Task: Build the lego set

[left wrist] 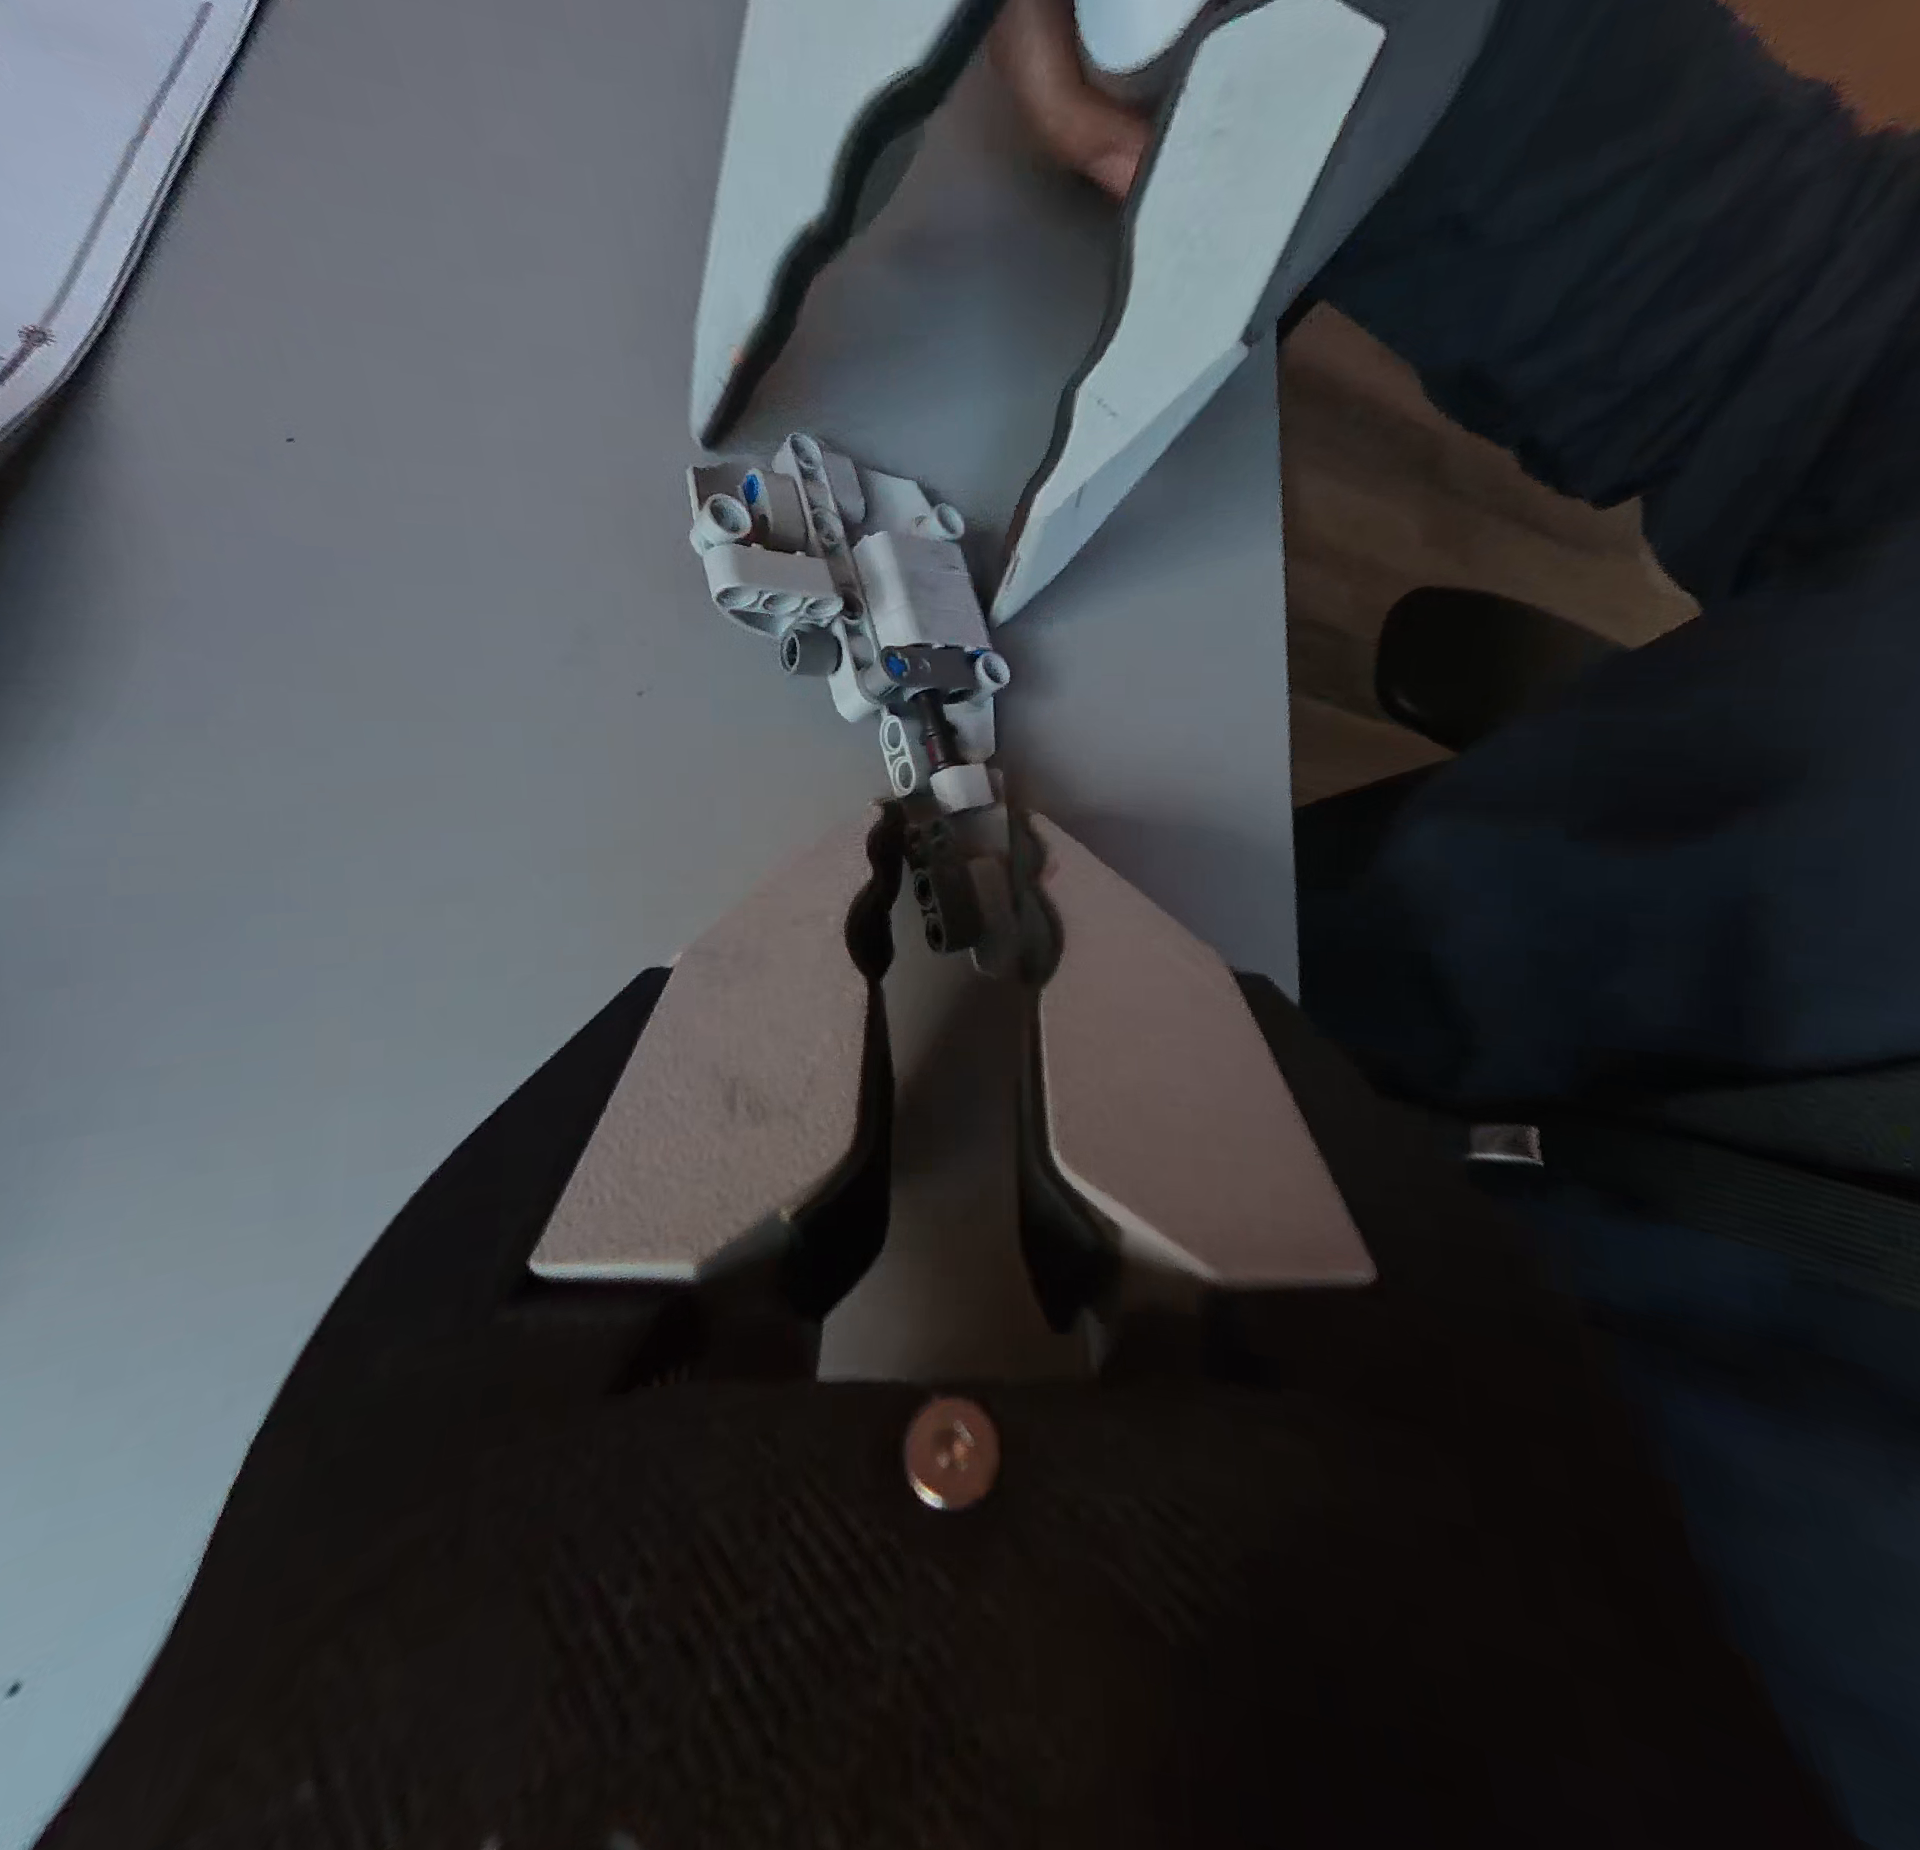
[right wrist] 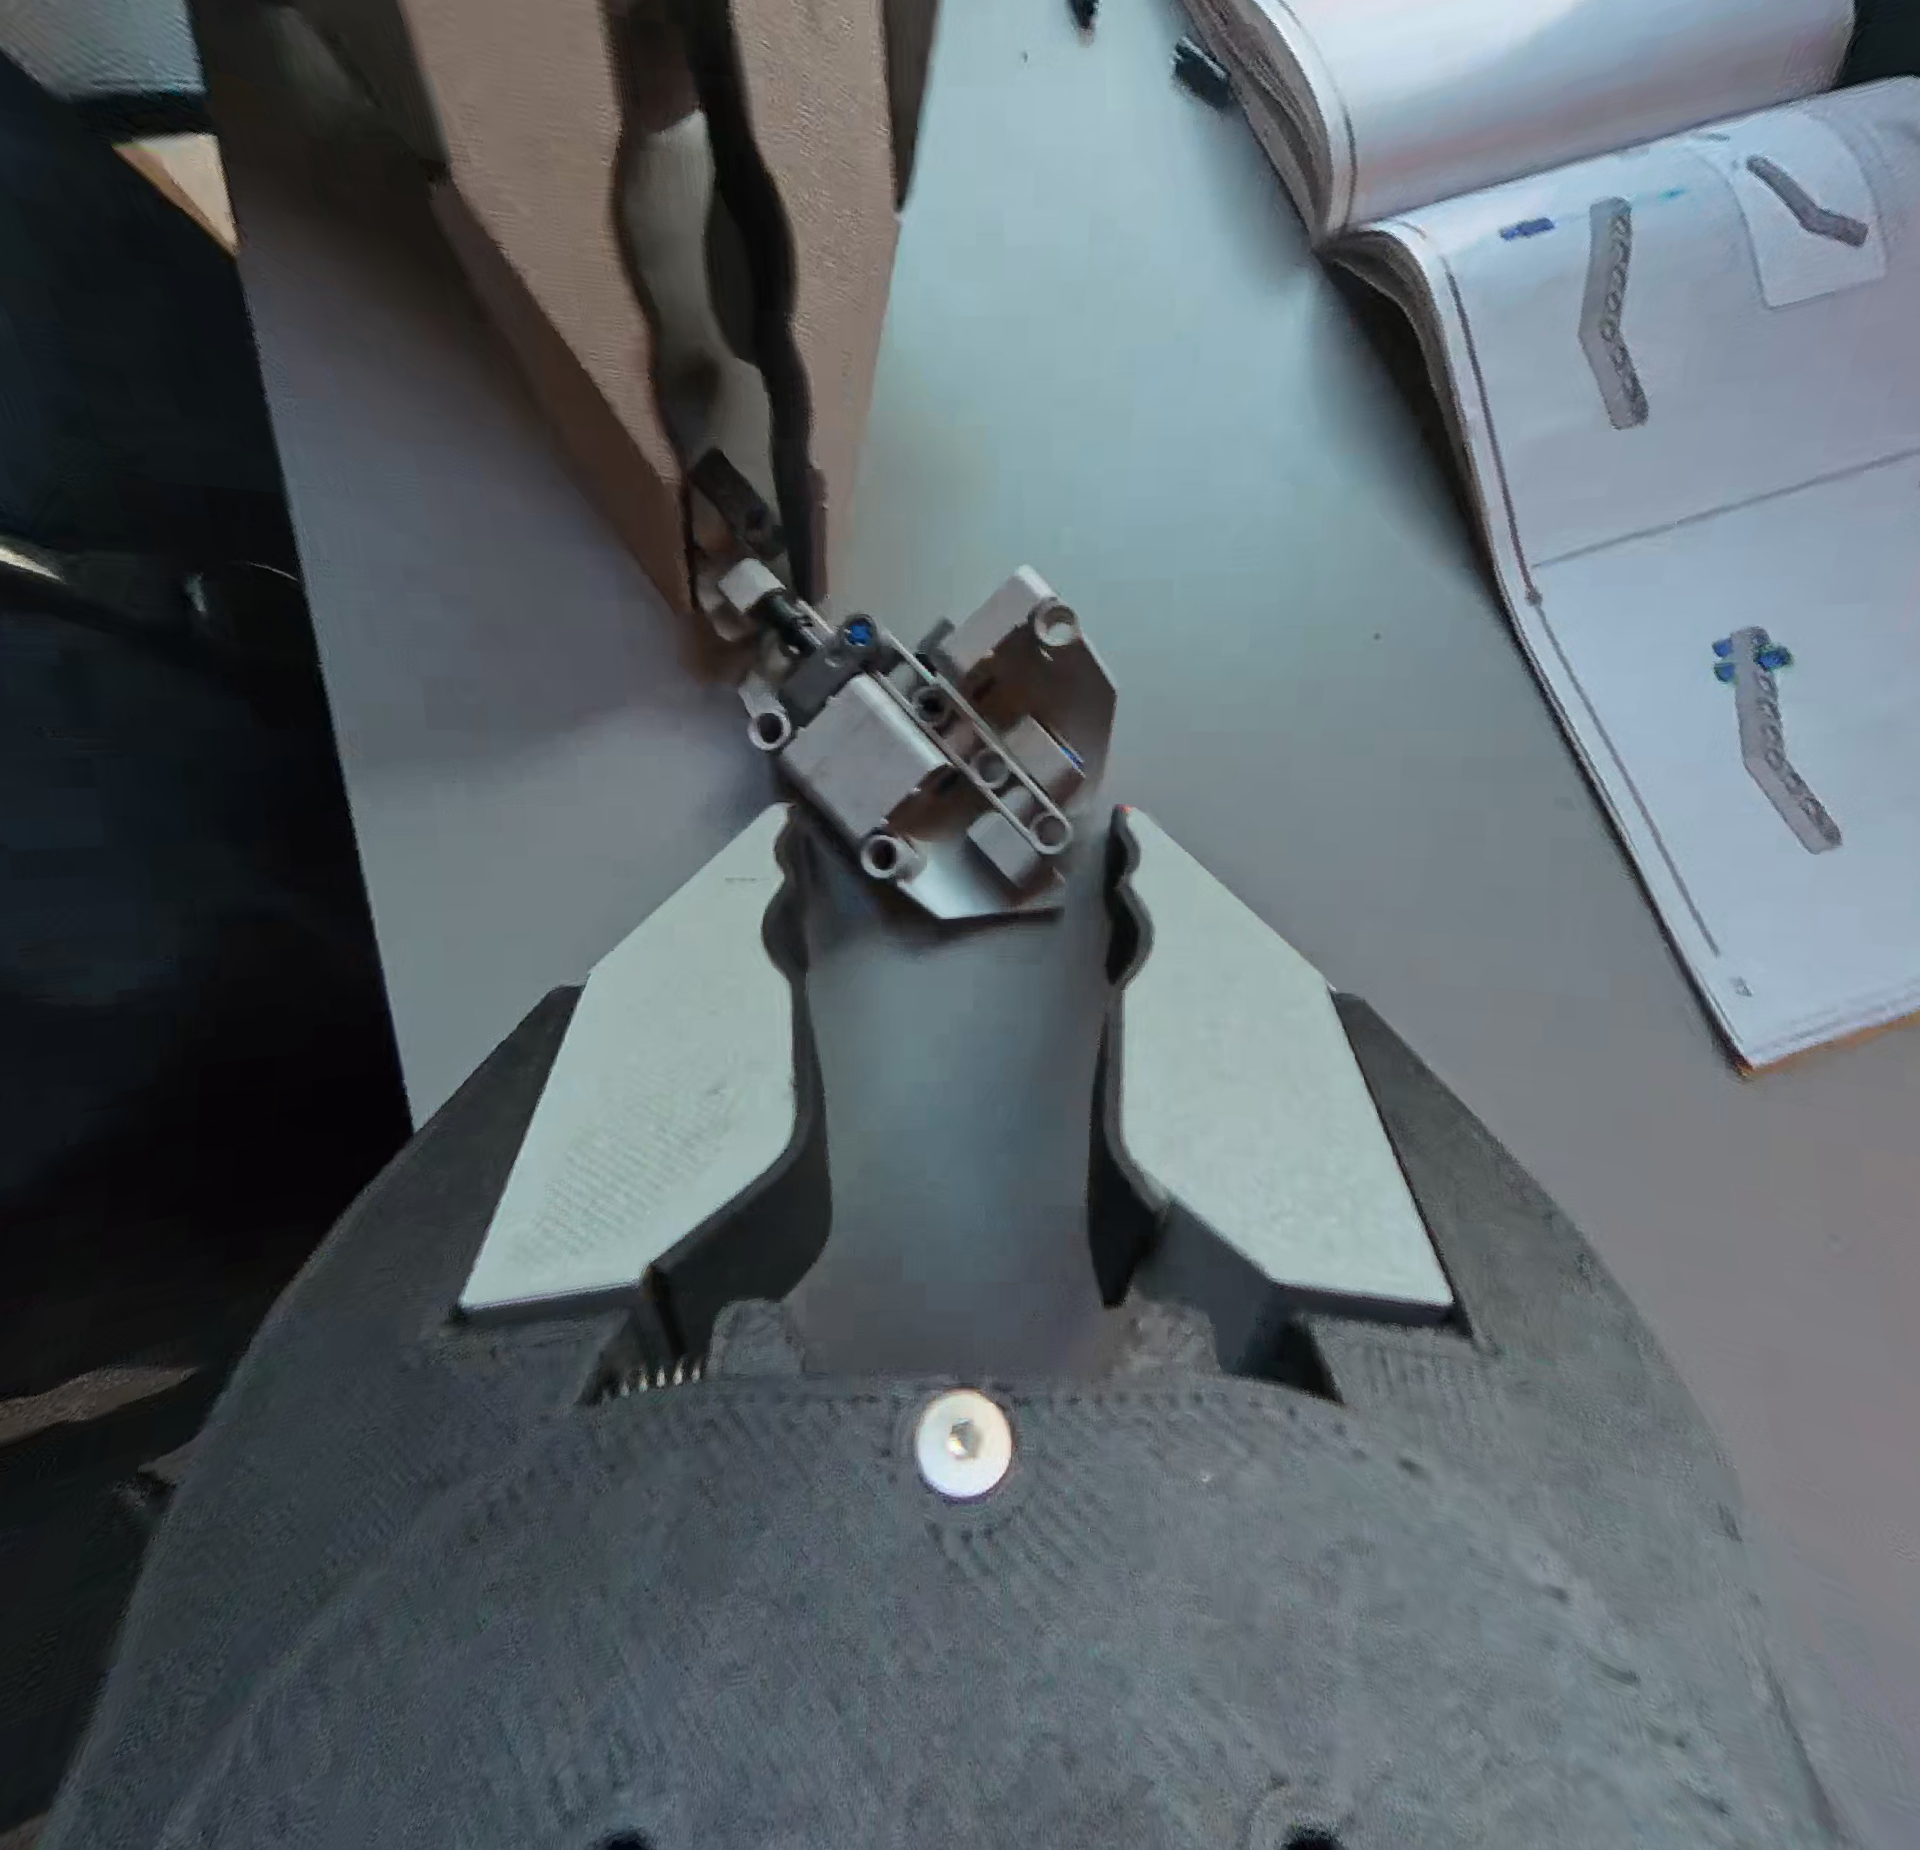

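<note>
The model [right wrist: 914,761] hung between the two grippers, its long axis running from one to the other. The left gripper [left wrist: 951,886] was clamped on its dark tail end; the right gripper [right wrist: 951,865] stood open, tips straddling the wide grey end without touching it. It was grey beams with blue pins, above the table [right wrist: 1195,553], beside an open booklet [right wrist: 1662,450].

The lego assembly [right wrist: 914,761] is smooth light-grey plastic with a slight sheen. The right gripper [right wrist: 951,865] has a black, ridged, matt printed body and a shiny metal screw [right wrist: 963,1453]. The table [right wrist: 1195,553] looks smooth, matt grey. The instruction booklet [right wrist: 1662,398] is glossy paper.
</note>
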A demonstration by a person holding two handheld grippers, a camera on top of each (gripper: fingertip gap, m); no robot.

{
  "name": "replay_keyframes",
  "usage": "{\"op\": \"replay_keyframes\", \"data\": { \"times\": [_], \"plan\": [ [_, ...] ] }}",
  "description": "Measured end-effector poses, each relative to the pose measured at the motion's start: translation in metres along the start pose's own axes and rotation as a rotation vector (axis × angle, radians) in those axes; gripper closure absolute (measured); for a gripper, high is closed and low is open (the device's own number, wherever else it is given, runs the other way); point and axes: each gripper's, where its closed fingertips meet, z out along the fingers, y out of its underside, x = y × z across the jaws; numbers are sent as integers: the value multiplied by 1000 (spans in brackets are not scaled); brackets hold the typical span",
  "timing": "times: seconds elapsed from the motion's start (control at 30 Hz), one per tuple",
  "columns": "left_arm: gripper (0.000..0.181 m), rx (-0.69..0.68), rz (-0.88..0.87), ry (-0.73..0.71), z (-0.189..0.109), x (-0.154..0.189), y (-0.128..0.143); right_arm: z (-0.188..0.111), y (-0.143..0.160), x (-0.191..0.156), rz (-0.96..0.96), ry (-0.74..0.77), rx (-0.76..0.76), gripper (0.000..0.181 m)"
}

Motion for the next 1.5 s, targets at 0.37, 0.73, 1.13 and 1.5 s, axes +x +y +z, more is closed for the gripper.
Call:
{"op": "replay_keyframes", "data": {
  "times": [0.37, 0.73, 1.13, 1.5],
  "plan": [
    [168, 64, 361, -408, -66, -21, 28, 33, -57, -13, -103, -120, 107, 126],
    [169, 2, 758, -667, -105, -39, 56, 83, -106, 3, -27, -255, 114, 125],
    [165, 36, 407, -720, -119, -86, 57, 86, -110, -1, -146, -210, 111, 170],
    [163, 211, 82, -467, -100, -35, 37, 51, -116, 0, -306, 202, 185, 177]
  ]
}}
